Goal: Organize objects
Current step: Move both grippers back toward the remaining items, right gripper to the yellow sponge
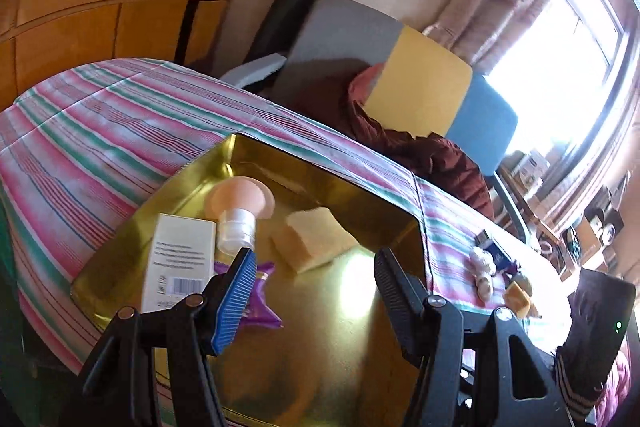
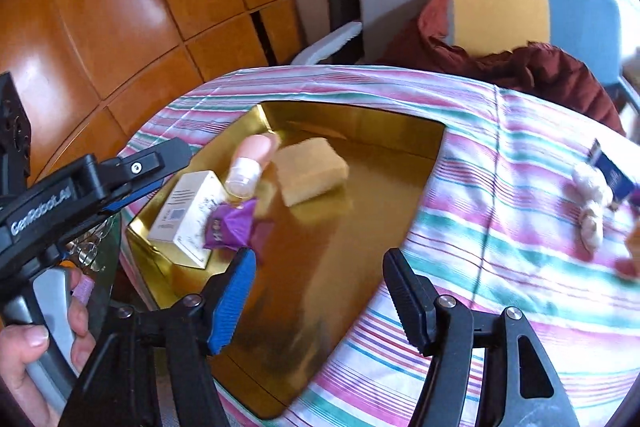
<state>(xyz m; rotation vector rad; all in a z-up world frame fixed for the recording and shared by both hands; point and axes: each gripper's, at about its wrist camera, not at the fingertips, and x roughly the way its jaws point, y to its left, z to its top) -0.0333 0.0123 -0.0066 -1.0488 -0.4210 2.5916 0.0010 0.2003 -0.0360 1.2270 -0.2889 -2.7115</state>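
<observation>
A gold tray (image 1: pixel 332 327) lies on the striped tablecloth (image 1: pixel 100 131). In it are a white box (image 1: pixel 180 259), a pink-capped clear bottle (image 1: pixel 238 215), a purple wrapper (image 1: pixel 260 303) and a yellow sponge (image 1: pixel 316 239). My left gripper (image 1: pixel 316 275) is open and empty just above the tray's near half. In the right wrist view the same tray (image 2: pixel 352 227), box (image 2: pixel 190 223), bottle (image 2: pixel 250 167), wrapper (image 2: pixel 234 227) and sponge (image 2: pixel 312 171) show. My right gripper (image 2: pixel 320 275) is open and empty over the tray's near edge. The left gripper's body (image 2: pixel 80 195) is at far left.
Loose on the cloth to the right lie garlic bulbs (image 1: pixel 482 271), a dark blue box (image 1: pixel 498 253) and a yellow piece (image 1: pixel 518 297); garlic (image 2: pixel 590 203) and blue box (image 2: pixel 610 171) also show in the right wrist view. A chair with a maroon garment (image 1: pixel 420 147) stands behind the table.
</observation>
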